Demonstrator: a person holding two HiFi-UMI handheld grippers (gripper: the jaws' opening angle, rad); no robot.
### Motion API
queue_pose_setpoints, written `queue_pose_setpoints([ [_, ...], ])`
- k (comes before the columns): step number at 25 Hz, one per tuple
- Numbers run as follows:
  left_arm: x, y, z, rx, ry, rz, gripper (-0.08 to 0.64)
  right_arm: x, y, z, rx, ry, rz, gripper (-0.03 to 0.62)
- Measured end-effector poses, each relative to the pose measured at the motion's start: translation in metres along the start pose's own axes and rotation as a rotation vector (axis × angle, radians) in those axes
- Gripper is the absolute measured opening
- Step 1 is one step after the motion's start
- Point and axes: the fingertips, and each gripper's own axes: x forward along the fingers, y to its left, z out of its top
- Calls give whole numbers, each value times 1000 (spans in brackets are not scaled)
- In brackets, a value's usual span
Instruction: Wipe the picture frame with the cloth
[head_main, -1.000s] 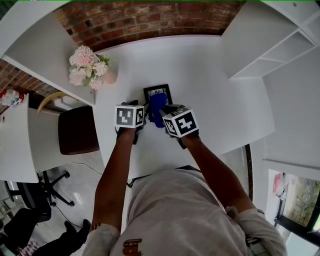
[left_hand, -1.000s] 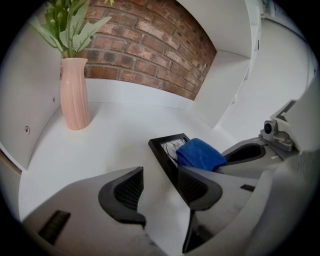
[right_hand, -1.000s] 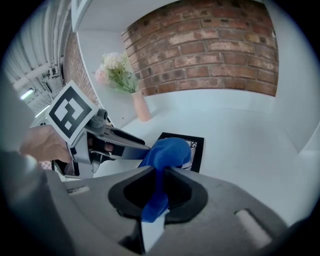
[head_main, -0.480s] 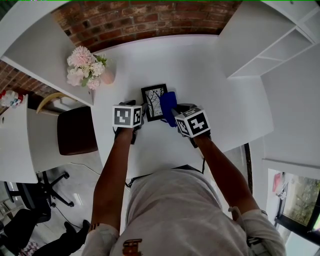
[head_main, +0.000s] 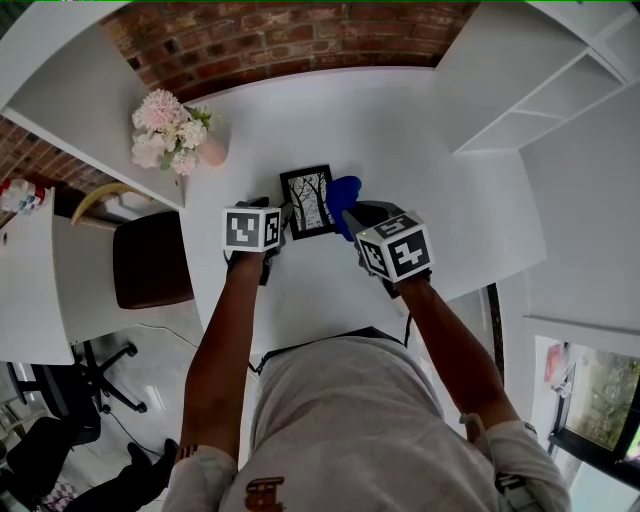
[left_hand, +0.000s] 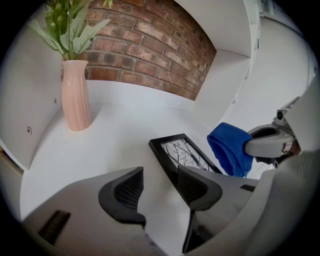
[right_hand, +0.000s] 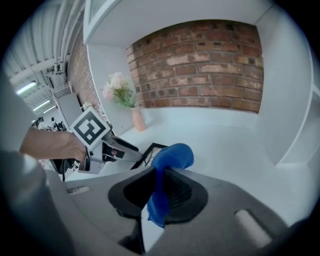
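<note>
Cloth (head_main: 345, 190) in right claw (right_hand: 159, 192) now off picture frame (head_main: 308, 200); flowers (head_main: 165, 128) in vase (head_main: 211, 152).

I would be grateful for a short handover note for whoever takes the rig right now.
Left gripper: jaws apart, nothing clamped, one jaw by the near corner of the picture frame; contact unclear.
Right gripper: shut on the blue cloth, held just right of the frame, off it.
The frame lies flat on the white table.
Done: a second ago the cloth was on the glass; it has since swept off rightward.
Left: probably more passes, then put the cloth down.
</note>
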Motion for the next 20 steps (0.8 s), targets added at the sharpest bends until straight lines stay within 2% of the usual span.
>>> queue_pose_setpoints([
  [4, -1, -1, 0, 2, -1, 3, 209, 4, 33, 12, 27, -39, 71, 48],
  [8, -2, -1, -1, 3, -5, 3, 209, 24, 59, 2, 66, -16, 127, 48],
  [13, -1, -2, -1, 9, -5, 4, 209, 44, 61, -22, 67, 40, 111, 48],
  [20, -1, -2, 0, 15, -5, 3, 209, 36, 35, -35, 25, 73, 48, 48],
])
